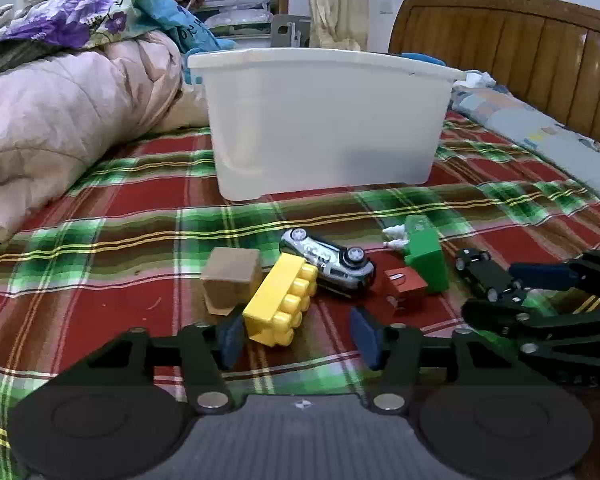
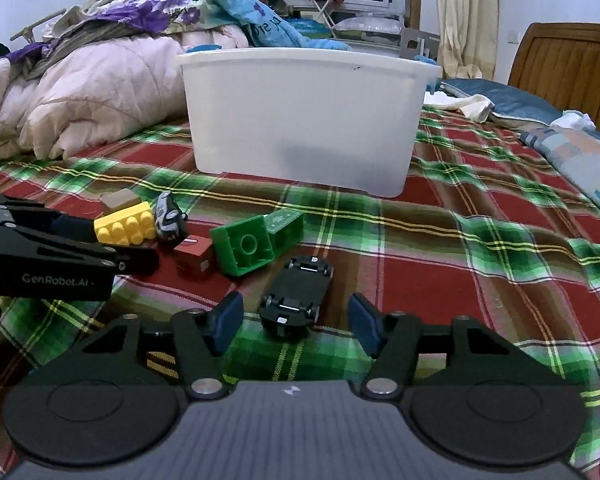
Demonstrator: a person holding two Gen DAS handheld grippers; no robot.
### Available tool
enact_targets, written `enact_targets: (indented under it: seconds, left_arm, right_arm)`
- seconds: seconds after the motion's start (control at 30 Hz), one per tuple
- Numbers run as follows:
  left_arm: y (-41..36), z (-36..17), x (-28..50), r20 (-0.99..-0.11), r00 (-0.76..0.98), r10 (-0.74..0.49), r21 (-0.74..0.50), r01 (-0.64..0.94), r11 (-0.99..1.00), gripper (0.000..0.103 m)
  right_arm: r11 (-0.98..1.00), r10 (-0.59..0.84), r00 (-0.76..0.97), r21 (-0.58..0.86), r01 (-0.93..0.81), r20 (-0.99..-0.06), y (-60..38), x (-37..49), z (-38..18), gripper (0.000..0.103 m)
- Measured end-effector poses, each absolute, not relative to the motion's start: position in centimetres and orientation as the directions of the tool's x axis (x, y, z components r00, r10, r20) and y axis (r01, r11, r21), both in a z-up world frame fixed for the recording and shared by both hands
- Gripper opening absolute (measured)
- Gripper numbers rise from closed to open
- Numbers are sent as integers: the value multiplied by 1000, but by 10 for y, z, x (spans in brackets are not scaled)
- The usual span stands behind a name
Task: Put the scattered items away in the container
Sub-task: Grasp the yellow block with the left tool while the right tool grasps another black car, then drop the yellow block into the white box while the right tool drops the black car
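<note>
A white plastic container [image 1: 324, 120] stands on the plaid bedspread; it also shows in the right wrist view [image 2: 300, 116]. In front of it lie a yellow brick [image 1: 280, 300], a tan wooden block [image 1: 230, 280], a silver toy car [image 1: 328, 262] on its side, a red-brown block [image 1: 404, 286], a green brick [image 1: 424, 256] and an upside-down black toy car [image 2: 296, 292]. My left gripper [image 1: 298, 340] is open, its fingers either side of the yellow brick's near end. My right gripper [image 2: 296, 322] is open around the black car's near end.
A pink quilt [image 1: 60, 120] with piled clothes lies at the left. A wooden headboard [image 1: 520, 52] and pillows [image 2: 508, 100] are at the right. The plaid bedspread [image 2: 480, 260] stretches to the right of the toys.
</note>
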State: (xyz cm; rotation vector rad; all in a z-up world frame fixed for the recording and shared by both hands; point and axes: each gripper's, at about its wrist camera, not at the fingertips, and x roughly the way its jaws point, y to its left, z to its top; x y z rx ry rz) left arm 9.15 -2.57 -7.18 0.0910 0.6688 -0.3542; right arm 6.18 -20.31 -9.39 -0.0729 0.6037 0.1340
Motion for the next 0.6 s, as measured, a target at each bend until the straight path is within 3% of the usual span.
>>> enact_targets:
  seconds: [0.1, 0.23, 0.4, 0.6]
  left_arm:
    - [-28, -71, 90, -617, 726, -304, -40, 357, 933, 47]
    - [-29, -74, 89, -614, 725, -311, -42, 364, 930, 43]
    - [-26, -73, 92, -610, 724, -323, -82, 347, 934, 32]
    - [-27, -71, 92, -602, 728, -327, -86, 348, 934, 27]
  right_arm:
    - [990, 106, 814, -18, -141, -571, -204, 65, -96, 59]
    - [989, 120, 812, 2, -145, -571, -205, 65, -95, 37]
    - [990, 123, 814, 11, -142, -568, -205, 63, -94, 34]
    - [990, 121, 826, 6, -141, -551, -205, 60, -89, 34]
